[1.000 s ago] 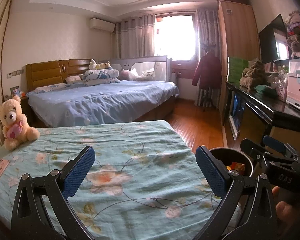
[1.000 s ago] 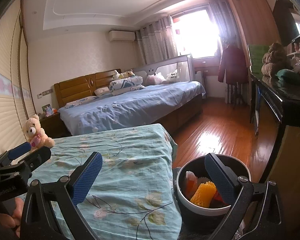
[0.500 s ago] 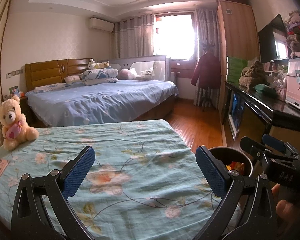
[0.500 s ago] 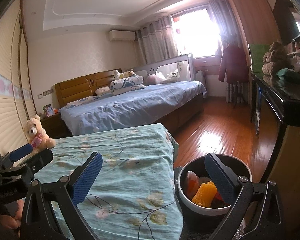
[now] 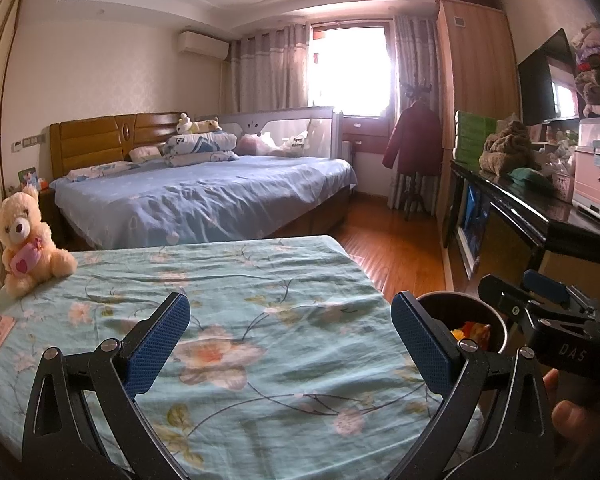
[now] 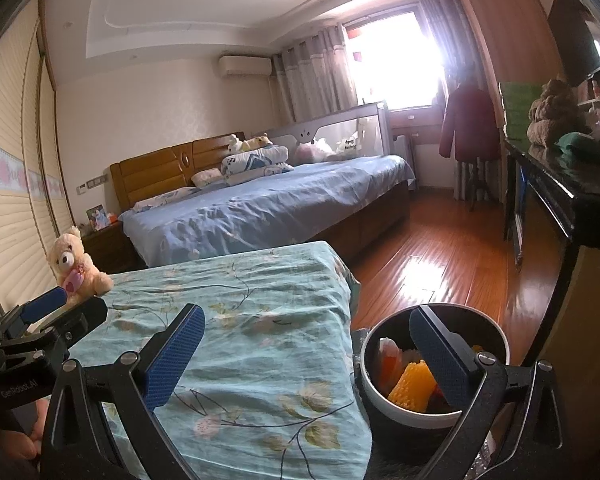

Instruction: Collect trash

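Little had shifted since the earlier frames: both left gripper (image 5: 290, 344) and right gripper (image 6: 306, 354) hung released and empty, trash bin (image 6: 434, 364) beside the floral bedspread's (image 5: 236, 292) right edge, apparently between pickups.

Two handheld grippers, the left gripper (image 5: 290, 344) and the right gripper (image 6: 306, 354), share black triangular cut-out frames with silver pivot screws and blue knurled finger pads (image 5: 158, 344), the left stamped "GenRobot.AI" in white and the right marked "DAS", a bare fingertip (image 5: 568, 414) showing beneath.
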Motion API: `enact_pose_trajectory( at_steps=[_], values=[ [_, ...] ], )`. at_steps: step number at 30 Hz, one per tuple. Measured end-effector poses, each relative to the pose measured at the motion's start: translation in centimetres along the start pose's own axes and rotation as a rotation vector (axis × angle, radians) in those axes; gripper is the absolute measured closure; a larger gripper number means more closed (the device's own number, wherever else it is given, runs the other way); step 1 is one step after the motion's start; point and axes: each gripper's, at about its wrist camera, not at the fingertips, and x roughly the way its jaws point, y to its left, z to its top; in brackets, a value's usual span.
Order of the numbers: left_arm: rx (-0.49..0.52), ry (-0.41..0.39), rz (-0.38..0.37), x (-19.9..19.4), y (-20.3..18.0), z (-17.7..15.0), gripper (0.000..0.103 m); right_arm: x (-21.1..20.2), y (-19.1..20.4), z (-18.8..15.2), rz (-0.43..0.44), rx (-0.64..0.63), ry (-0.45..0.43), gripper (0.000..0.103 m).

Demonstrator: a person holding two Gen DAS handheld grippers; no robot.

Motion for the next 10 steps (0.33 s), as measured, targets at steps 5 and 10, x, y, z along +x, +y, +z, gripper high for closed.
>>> enact_pose_trajectory(
  at_steps=[5,10],
  values=[
    [-0.014,0.014,0.0,0.4,0.5,-0.3,0.0,0.4,0.2,-0.1,0.005,0.003,0.013,0.0],
    [-0.022,0.035,0.004,1.0,1.1,-0.8,0.0,1.1,0.6,-0.4,0.01,0.003,0.036,0.0]
  ],
)
